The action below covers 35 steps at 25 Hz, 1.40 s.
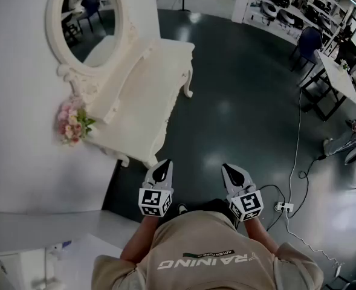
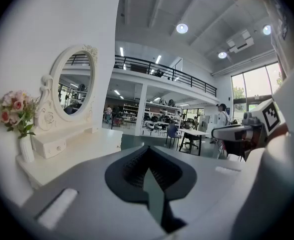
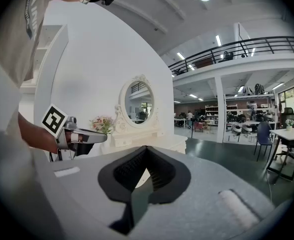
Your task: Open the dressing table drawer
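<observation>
The white dressing table (image 1: 147, 95) stands against the wall at the upper left, with an oval mirror (image 1: 90, 20) and a vase of pink flowers (image 1: 72, 121) on it. A small drawer with a knob (image 2: 54, 146) sits under the mirror and looks closed; the drawer (image 3: 123, 140) also shows in the right gripper view. My left gripper (image 1: 161, 168) (image 2: 147, 154) and right gripper (image 1: 231, 173) (image 3: 147, 154) are held side by side close to my body. Both are short of the table, shut and holding nothing.
Dark floor stretches between me and the table. Cables (image 1: 295, 162) and a power strip (image 1: 284, 207) lie on the floor to my right. Work tables and chairs (image 1: 335, 77) stand at the far right. A white unit (image 1: 45, 246) is at my lower left.
</observation>
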Each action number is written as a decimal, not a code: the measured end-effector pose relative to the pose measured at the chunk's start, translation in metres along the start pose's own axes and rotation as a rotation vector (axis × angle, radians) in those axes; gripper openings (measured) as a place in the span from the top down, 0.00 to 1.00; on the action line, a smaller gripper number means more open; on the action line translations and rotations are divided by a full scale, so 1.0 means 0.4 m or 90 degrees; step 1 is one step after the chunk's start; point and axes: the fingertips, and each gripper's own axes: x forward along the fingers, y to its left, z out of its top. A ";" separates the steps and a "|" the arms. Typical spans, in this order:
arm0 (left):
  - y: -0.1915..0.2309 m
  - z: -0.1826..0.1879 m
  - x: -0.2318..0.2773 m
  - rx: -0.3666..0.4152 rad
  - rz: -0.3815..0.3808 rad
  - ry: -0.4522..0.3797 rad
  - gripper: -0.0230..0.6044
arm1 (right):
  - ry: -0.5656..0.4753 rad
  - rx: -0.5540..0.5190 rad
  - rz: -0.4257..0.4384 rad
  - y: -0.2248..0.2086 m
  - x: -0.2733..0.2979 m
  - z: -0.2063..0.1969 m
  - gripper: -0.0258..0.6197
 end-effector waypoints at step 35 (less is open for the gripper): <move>0.093 0.155 0.430 0.046 0.052 0.033 0.94 | -0.047 0.040 0.080 -0.346 0.363 0.073 0.96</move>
